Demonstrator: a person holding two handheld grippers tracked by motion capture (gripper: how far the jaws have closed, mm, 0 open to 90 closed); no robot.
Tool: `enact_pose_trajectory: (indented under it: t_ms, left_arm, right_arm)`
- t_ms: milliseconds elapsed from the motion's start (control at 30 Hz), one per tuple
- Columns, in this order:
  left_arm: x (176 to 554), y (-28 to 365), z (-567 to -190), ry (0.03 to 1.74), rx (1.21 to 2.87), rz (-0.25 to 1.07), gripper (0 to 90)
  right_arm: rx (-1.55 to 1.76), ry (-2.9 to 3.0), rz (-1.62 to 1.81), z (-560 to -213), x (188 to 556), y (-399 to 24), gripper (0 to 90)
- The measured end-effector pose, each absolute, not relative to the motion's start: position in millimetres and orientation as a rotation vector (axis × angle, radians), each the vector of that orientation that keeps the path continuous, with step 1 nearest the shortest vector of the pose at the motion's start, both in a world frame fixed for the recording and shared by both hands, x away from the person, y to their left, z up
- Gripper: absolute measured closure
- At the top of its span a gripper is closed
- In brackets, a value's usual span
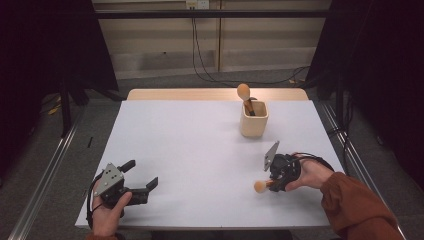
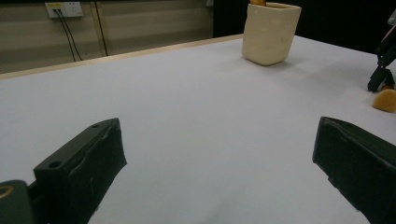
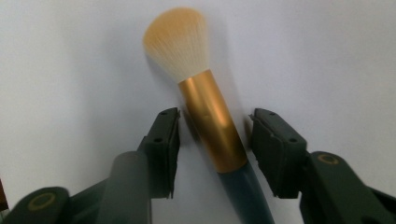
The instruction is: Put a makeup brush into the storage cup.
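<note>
Right gripper (image 3: pixel 212 149) straddling gold-ferruled, dark-handled makeup brush (image 3: pixel 205 112) on white table (image 1: pixel 200 150), jaws apart, not yet clamped; next, squeezing before lifting toward cream cup (image 1: pixel 254 120).

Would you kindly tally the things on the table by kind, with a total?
Makeup brushes: 2, one lying between the right tongs, one standing in the holder.
Brush holders: 1, a cream cup.
Total: 3
</note>
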State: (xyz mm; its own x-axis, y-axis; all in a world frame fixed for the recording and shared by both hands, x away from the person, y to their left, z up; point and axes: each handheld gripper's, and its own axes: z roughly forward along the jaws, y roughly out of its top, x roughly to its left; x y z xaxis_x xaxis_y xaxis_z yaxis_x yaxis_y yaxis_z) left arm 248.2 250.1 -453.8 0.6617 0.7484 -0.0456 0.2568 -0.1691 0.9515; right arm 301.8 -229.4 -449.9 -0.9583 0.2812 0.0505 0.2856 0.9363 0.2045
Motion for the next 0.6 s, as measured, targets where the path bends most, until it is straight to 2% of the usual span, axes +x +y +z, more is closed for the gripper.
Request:
enact_pose_trajectory:
  t_ms: [267, 600]
  left_arm:
    - [248.1, 250.4, -454.2, 0.816, 1.741, 0.537, 2.1]
    - [247.8, 249.4, -454.4, 0.817, 1.748, 0.534, 2.1]
  right_arm:
    - [-0.449, -3.058, -0.336, -448.8, 301.7, -229.3, 74.2]
    - [-0.485, -3.037, -0.407, -449.1, 303.2, -235.5, 74.5]
